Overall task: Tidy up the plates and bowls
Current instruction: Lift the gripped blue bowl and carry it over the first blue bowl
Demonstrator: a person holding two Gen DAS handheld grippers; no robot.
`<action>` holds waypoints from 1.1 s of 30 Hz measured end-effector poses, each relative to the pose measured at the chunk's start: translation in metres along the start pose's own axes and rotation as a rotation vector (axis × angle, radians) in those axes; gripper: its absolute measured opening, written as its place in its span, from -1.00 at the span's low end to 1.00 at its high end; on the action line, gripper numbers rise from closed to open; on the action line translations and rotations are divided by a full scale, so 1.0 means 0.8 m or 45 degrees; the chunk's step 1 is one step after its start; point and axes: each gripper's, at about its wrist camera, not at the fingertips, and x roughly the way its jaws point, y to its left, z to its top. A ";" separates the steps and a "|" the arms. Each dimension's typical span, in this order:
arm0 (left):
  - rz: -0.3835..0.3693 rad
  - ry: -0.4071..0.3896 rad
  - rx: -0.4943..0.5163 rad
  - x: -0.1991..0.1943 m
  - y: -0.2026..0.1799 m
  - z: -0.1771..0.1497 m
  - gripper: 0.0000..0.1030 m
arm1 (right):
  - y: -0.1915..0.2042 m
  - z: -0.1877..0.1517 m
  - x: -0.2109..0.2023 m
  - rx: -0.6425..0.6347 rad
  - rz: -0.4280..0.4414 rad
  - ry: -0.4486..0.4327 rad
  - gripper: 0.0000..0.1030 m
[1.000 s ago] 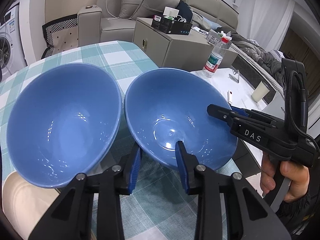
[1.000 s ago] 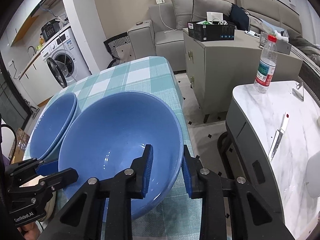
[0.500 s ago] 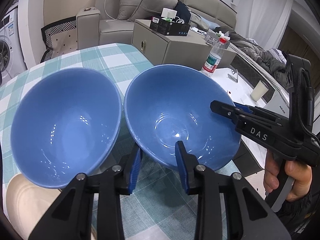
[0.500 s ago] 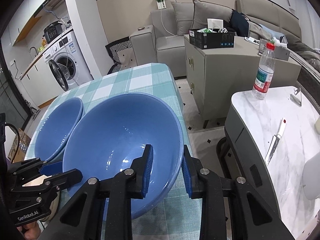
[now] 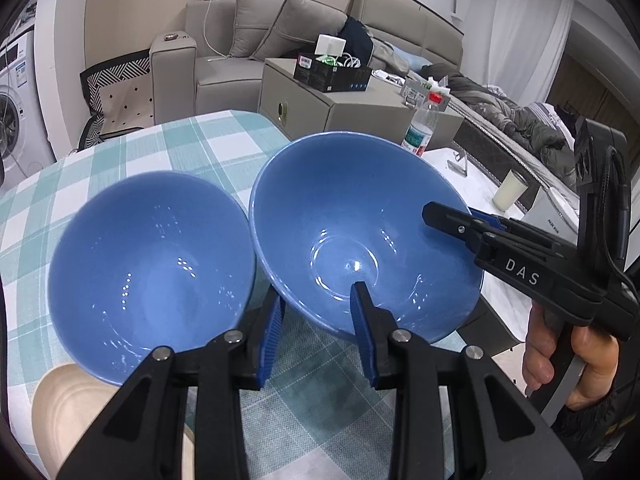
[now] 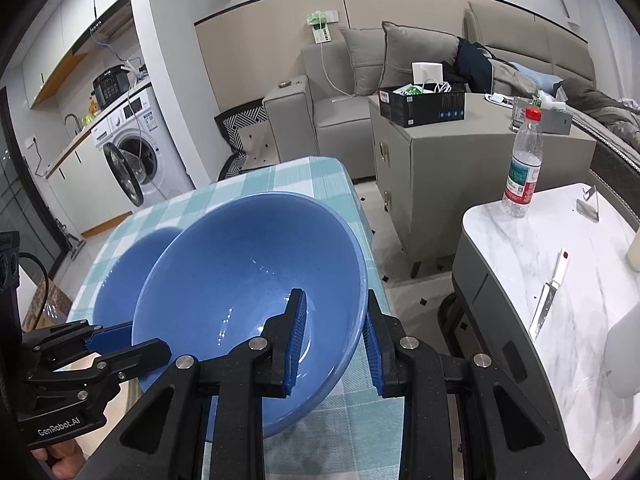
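Two blue bowls stand over the checked tablecloth point(image 5: 192, 140). My left gripper point(image 5: 318, 328) is shut on the near rim of the right blue bowl point(image 5: 360, 228). My right gripper point(image 6: 334, 344) is shut on the same bowl's point(image 6: 248, 280) right rim and also shows in the left wrist view point(image 5: 448, 216). The bowl is lifted and tilted. The left blue bowl point(image 5: 152, 272) sits beside it, touching or nearly so, and partly covers a cream plate point(image 5: 80, 408). In the right wrist view this bowl point(image 6: 128, 272) lies behind the held one.
A marble side table point(image 6: 560, 280) at the right carries a water bottle point(image 6: 524, 164), a knife point(image 6: 548, 300) and a cup point(image 5: 508, 192). A grey cabinet point(image 6: 460, 152) and a sofa point(image 5: 224, 56) stand beyond the table. A washing machine point(image 6: 136, 160) is at far left.
The right bowl has risen and tilted more, held by both grippers. The left bowl looks smaller and lower as the camera has lifted away.
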 end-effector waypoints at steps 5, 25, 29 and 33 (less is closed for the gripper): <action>0.003 -0.021 0.004 -0.011 0.006 0.003 -0.37 | 0.010 0.003 -0.005 0.005 0.007 -0.029 -0.45; 0.006 -0.154 -0.023 -0.067 0.043 0.014 -0.37 | 0.076 0.020 -0.048 -0.053 0.039 -0.178 -0.45; 0.013 -0.167 -0.045 -0.072 0.054 0.013 -0.37 | 0.093 0.025 -0.053 -0.076 0.038 -0.192 -0.45; 0.011 -0.174 -0.057 -0.078 0.058 0.015 -0.37 | 0.103 0.025 -0.055 -0.093 0.033 -0.196 -0.46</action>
